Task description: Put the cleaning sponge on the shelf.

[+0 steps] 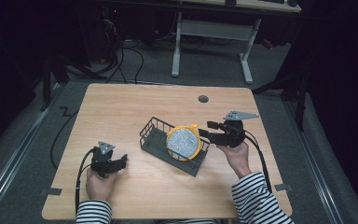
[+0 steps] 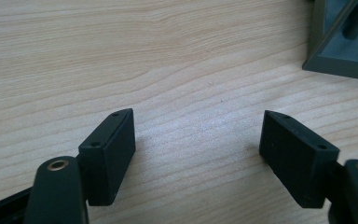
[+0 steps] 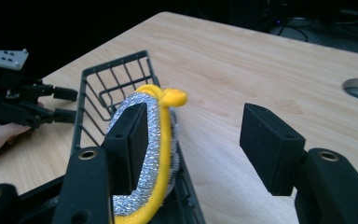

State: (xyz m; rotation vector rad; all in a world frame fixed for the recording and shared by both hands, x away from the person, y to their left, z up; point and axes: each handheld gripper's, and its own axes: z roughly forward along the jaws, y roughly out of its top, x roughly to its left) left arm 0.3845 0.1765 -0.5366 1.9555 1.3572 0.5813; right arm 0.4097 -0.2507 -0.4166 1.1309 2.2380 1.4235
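A dark wire basket (image 1: 154, 135) lies slantwise in the middle of the wooden table (image 1: 121, 102). A round silver scouring pad with a yellow rim (image 1: 183, 143) stands on edge in its right end. My right gripper (image 1: 206, 129) is just right of the pad, open; in the right gripper view (image 3: 200, 135) the pad (image 3: 161, 130) leans in the basket (image 3: 116, 74) beside the left jaw, and only bare table lies between the jaws. My left gripper (image 1: 122, 161) rests at the front left, open over bare wood (image 2: 198, 140), with a basket corner (image 2: 340, 51) ahead to the right.
A round cable hole (image 1: 203, 99) sits near the table's far edge. Beyond the table stand the white legs of another desk (image 1: 247, 60), with cables on the grey floor. Striped sleeves (image 1: 256, 196) come in from the bottom edge.
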